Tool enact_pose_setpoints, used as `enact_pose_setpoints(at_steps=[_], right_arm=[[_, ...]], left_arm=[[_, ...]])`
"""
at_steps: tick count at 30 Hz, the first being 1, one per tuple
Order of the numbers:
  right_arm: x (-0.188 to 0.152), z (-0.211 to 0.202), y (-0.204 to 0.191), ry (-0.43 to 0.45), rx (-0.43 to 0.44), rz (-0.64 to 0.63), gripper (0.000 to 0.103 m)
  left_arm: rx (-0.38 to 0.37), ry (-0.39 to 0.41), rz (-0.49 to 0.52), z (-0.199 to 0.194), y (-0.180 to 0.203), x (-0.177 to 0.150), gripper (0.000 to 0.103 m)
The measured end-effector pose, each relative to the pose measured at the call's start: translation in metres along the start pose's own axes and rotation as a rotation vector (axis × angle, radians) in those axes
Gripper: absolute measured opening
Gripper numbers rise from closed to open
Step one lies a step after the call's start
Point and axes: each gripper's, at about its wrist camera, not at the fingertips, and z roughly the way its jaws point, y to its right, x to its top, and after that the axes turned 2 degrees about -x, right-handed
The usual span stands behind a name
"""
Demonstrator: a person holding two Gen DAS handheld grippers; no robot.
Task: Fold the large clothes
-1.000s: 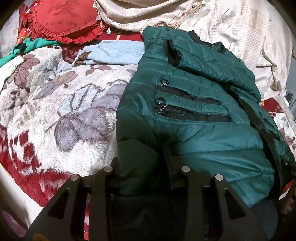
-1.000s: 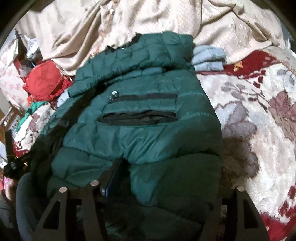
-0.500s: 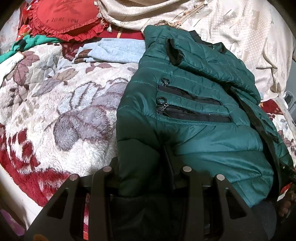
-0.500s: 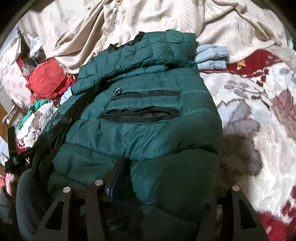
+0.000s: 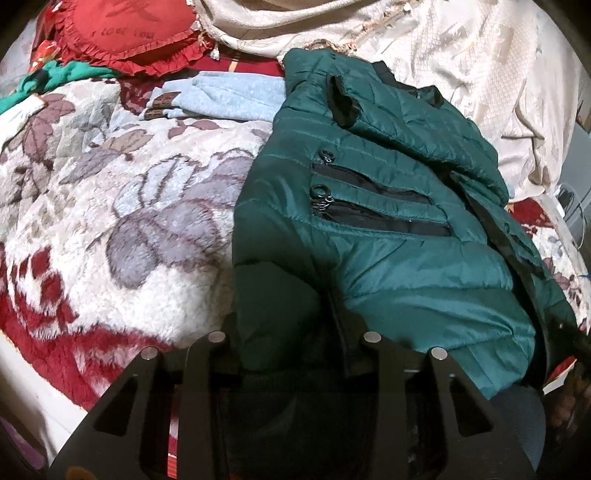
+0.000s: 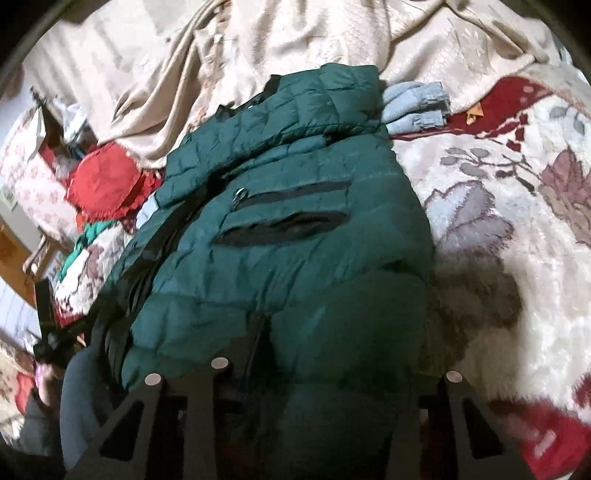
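A dark green puffer jacket (image 5: pixel 388 229) lies on a floral blanket on the bed, its black zip pockets facing up; it also shows in the right wrist view (image 6: pixel 288 240). My left gripper (image 5: pixel 291 347) holds the jacket's near hem, with thick fabric filling the gap between its fingers. My right gripper (image 6: pixel 332 373) holds the hem at the other side, and the fabric bulges up between its widely spaced fingers. The fingertips of both are buried under the fabric.
A folded light blue garment (image 5: pixel 229 98) lies behind the jacket, also in the right wrist view (image 6: pixel 413 103). A red heart cushion (image 5: pixel 125 33) and a beige bedspread (image 5: pixel 480 66) sit at the back. The floral blanket (image 5: pixel 110 206) spreads to the left.
Both grippers have moved forward and up with the jacket's hem, so the lower part bulges higher in the right wrist view. The grips have not changed.
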Motion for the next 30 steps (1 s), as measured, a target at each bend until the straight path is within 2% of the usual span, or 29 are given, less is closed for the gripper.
enact_pose_setpoints(at_steps=[3, 4, 6, 7, 10, 17, 25, 30], right_arm=[[0.004, 0.004, -0.003, 0.015, 0.022, 0.009, 0.037], [0.006, -0.001, -0.010, 0.039, 0.033, -0.018, 0.032], [0.013, -0.018, -0.018, 0.110, 0.048, -0.038, 0.022], [0.017, -0.028, -0.019, 0.144, 0.075, -0.031, 0.019], [0.028, -0.054, -0.021, 0.221, 0.115, -0.025, 0.018], [0.036, -0.085, -0.034, 0.292, 0.143, -0.044, 0.017], [0.029, -0.111, -0.039, 0.274, 0.107, -0.051, 0.017], [0.019, -0.114, -0.033, 0.225, 0.087, -0.051, 0.017]], left_arm=[[-0.005, -0.002, -0.012, 0.003, -0.001, 0.004, 0.033], [-0.006, -0.002, -0.019, 0.004, -0.001, 0.006, 0.031], [-0.011, 0.011, -0.030, -0.003, -0.001, 0.014, 0.015], [-0.011, 0.023, -0.031, -0.007, 0.000, 0.019, 0.013], [-0.056, 0.091, -0.042, -0.034, 0.003, 0.043, 0.012], [-0.093, 0.168, -0.050, -0.075, -0.001, 0.068, 0.012], [-0.117, 0.168, -0.032, -0.105, 0.000, 0.041, 0.012], [-0.118, 0.150, -0.016, -0.115, 0.000, 0.021, 0.012]])
